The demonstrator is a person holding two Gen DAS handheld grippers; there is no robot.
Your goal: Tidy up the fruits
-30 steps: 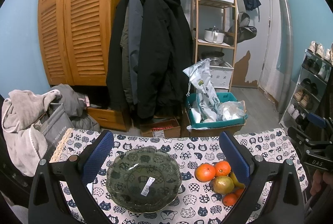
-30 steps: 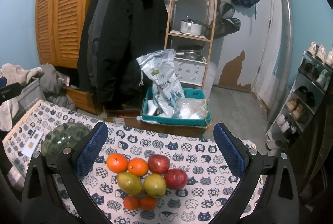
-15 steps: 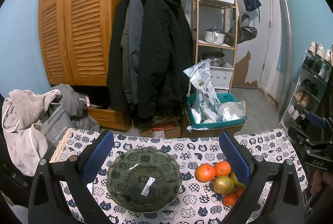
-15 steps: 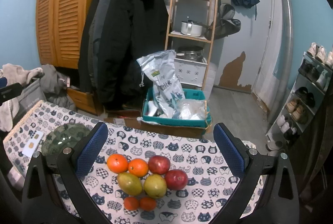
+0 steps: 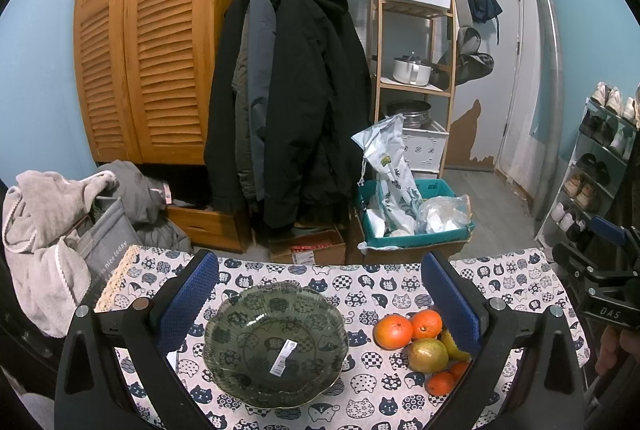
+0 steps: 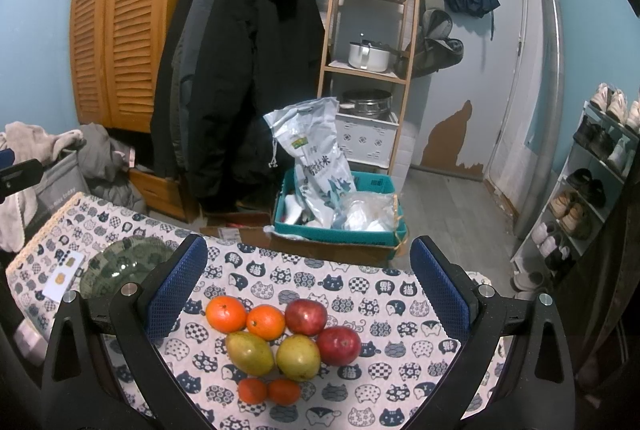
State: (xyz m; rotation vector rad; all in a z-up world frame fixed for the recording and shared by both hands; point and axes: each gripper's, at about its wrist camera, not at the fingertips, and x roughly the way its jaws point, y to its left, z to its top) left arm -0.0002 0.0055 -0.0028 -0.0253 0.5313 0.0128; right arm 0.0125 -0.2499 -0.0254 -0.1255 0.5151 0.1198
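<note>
Left fingers: the left gripper (image 5: 318, 304) is spread wide and empty, its blue pads either side of the green glass bowl (image 5: 275, 344) and above it, touching nothing.
Right fingers: the right gripper (image 6: 308, 292) is likewise wide open and holds nothing, hovering over the fruit cluster.
Change since a second ago: almost none; both views match the earlier ones apart from a slight drift, so neither gripper has committed to a move.
Fruit: two oranges (image 6: 226, 314) side by side at the far left of the cluster, two red apples (image 6: 306, 317) to their right, two green-yellow mangoes (image 6: 250, 353) just in front, and two small tangerines (image 6: 252, 390) nearest the camera; all packed close, several touching.
Bowl: sits on the bench (image 6: 360, 286) left of the fruit, apart from it, empty but for a white barcode sticker (image 5: 282, 357) on the glass.
Other: a white card (image 6: 64, 276) lies beside the bowl.
Task standing: nothing is in the bowl yet, so sorting has not begun.
Next move, as I judge it: the right gripper must drop onto one fruit at the edge of the cluster.
Risk: the round fruit may roll when a neighbour is nudged.
</note>
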